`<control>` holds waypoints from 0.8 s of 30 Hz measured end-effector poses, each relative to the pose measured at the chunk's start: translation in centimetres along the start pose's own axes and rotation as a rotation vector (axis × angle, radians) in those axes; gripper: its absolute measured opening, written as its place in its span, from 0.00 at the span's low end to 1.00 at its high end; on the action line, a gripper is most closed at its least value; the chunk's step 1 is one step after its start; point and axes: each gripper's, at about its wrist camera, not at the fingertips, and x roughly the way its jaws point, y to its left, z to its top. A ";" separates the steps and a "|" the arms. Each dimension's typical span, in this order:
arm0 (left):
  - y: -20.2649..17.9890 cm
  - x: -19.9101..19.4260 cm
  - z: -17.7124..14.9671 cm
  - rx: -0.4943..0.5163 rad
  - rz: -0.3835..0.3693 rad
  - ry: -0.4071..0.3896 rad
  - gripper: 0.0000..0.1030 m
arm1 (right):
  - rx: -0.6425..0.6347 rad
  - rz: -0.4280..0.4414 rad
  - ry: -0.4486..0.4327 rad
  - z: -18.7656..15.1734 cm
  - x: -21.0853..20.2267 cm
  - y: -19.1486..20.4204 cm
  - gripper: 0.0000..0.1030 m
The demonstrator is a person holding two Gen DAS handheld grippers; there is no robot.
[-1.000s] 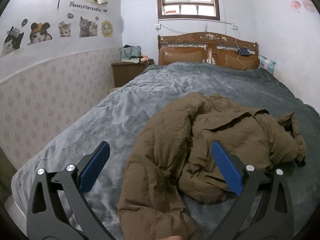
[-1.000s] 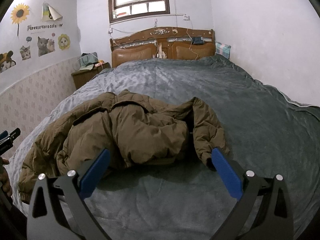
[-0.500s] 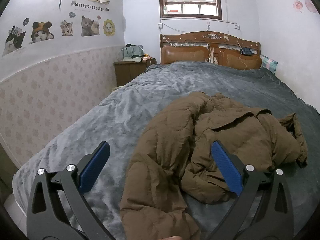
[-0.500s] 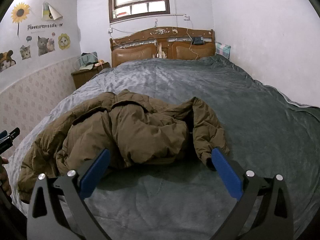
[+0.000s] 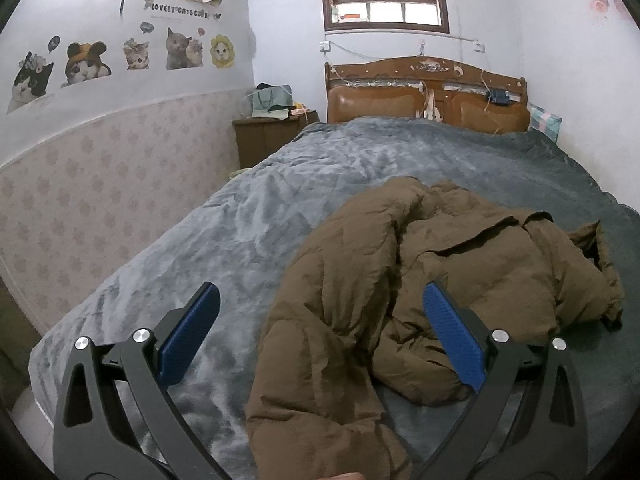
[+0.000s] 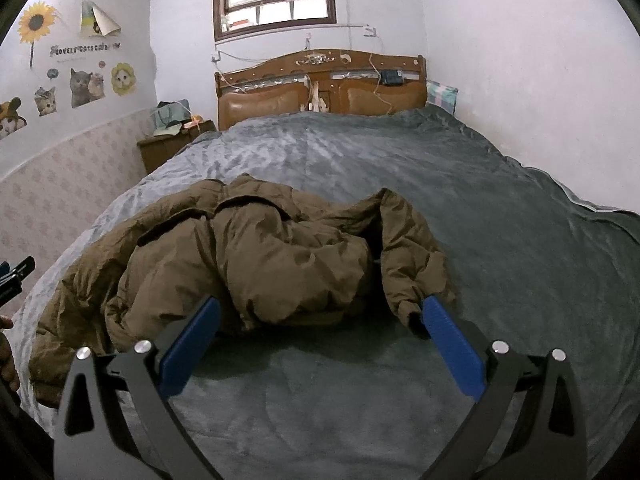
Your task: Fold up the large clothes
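Note:
A brown padded jacket (image 5: 420, 280) lies crumpled on the grey bed (image 5: 312, 184). In the left wrist view it fills the lower right, one sleeve running down to the bottom edge. My left gripper (image 5: 320, 296) is open and empty, above the near left part of the jacket. In the right wrist view the jacket (image 6: 256, 256) lies in the middle left, a sleeve (image 6: 412, 264) hanging toward the near right. My right gripper (image 6: 320, 308) is open and empty, just short of the jacket's near edge. The tip of the left gripper (image 6: 16, 276) shows at the far left.
A wooden headboard (image 6: 320, 88) stands at the far end of the bed. A wooden nightstand (image 5: 268, 136) with bags on it stands at the far left. A papered wall (image 5: 100, 184) runs along the left side. A white wall (image 6: 540, 100) runs along the right.
The left wrist view has shifted slightly, so the room sits a little lower and to the right. The jacket and the right gripper have not moved.

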 end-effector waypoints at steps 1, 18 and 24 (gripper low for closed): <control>0.0 0.1 0.0 -0.001 0.004 0.002 0.97 | 0.002 -0.003 -0.001 -0.1 -0.1 -0.2 0.98; 1.7 -1.6 14.0 -0.101 0.036 -0.103 0.97 | 0.009 -0.054 -0.101 9.8 -1.5 -0.5 0.98; 0.9 2.8 14.4 -0.045 0.042 -0.048 0.97 | 0.009 -0.037 -0.088 14.5 3.8 -1.4 0.98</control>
